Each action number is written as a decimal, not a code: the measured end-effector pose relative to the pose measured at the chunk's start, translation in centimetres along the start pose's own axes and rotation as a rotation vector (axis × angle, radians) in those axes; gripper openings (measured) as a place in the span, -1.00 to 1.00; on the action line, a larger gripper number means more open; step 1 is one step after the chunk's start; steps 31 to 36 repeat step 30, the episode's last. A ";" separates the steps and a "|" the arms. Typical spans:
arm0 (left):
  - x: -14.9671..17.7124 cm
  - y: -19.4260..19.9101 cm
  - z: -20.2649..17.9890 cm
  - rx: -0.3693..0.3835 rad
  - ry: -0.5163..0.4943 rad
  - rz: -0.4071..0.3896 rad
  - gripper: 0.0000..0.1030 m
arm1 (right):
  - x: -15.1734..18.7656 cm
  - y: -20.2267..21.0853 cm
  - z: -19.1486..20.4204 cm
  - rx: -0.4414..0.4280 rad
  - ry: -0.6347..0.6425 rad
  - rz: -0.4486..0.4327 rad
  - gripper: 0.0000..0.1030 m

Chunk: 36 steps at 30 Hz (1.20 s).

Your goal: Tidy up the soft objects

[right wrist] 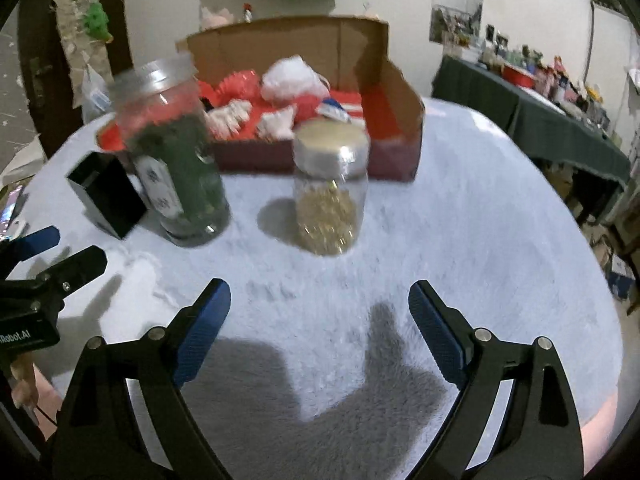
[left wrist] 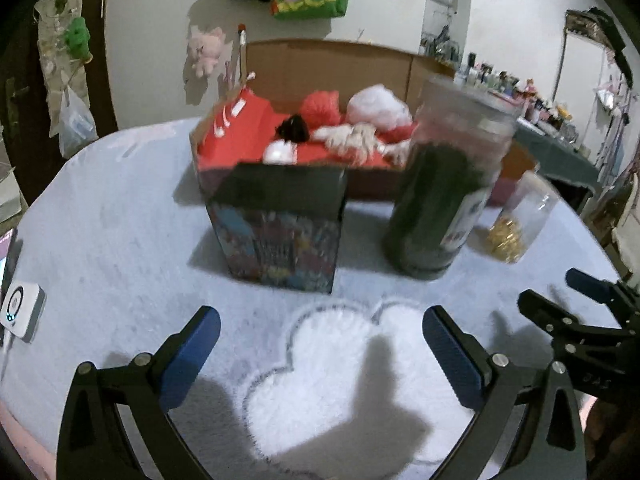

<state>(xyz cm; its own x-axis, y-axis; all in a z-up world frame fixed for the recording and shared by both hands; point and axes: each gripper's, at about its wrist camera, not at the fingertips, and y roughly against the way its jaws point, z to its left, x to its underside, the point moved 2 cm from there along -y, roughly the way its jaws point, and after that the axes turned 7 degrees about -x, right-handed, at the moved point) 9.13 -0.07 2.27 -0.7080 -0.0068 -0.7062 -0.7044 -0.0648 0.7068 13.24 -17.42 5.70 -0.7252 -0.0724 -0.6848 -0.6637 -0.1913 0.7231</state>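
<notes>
A cardboard box [left wrist: 332, 60] lined in red stands at the back of the table and holds soft things: a red pom-pom [left wrist: 320, 106], a white fluffy ball [left wrist: 378, 110], a white rope bundle [left wrist: 356, 142] and a small black piece [left wrist: 294, 128]. The box also shows in the right wrist view [right wrist: 400, 92] with the white ball [right wrist: 292, 76]. My left gripper [left wrist: 320, 356] is open and empty over the blue fleece. My right gripper [right wrist: 320, 332] is open and empty, short of the gold jar [right wrist: 330, 188].
A black patterned box [left wrist: 280, 232] stands in front of the cardboard box. A tall jar of green stuff [left wrist: 440, 196] and a smaller jar of gold bits [left wrist: 516, 220] stand to its right. A white device [left wrist: 20, 310] lies at the left edge. A cluttered side table [right wrist: 560, 112] is at right.
</notes>
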 end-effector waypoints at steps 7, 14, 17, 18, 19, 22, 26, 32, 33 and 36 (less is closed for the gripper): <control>1.0 -1.5 -0.8 -0.041 -0.036 0.039 1.00 | 1.2 -1.2 0.1 0.016 0.012 0.015 0.77; 1.6 -1.3 -0.7 -0.062 -0.032 0.036 1.00 | 1.5 -1.1 0.0 0.010 -0.011 0.008 0.80; 1.6 -1.3 -0.7 -0.065 -0.024 0.032 1.00 | 1.7 -1.0 -0.2 0.009 -0.015 0.006 0.80; 1.6 -1.3 -0.7 -0.063 -0.021 0.033 1.00 | 1.6 -1.0 -0.1 0.010 -0.015 0.005 0.80; 1.7 -1.3 -0.7 -0.062 -0.019 0.034 1.00 | 1.6 -1.0 -0.1 0.011 -0.015 0.005 0.80; 1.7 -1.3 -0.6 -0.062 -0.019 0.034 1.00 | 1.6 -1.0 -0.1 0.012 -0.015 0.003 0.81; 1.7 -1.3 -0.6 -0.059 -0.016 0.034 1.00 | 1.7 -1.0 -0.1 0.012 -0.014 0.004 0.81; 1.6 -1.3 -0.6 -0.058 -0.014 0.036 1.00 | 1.7 -1.0 -0.1 0.011 -0.015 0.004 0.81; 1.6 -1.3 -0.6 -0.058 -0.014 0.036 1.00 | 1.7 -1.0 -0.1 0.011 -0.015 0.004 0.81; 1.6 -1.3 -0.6 -0.058 -0.014 0.036 1.00 | 1.7 -1.0 -0.1 0.011 -0.015 0.004 0.81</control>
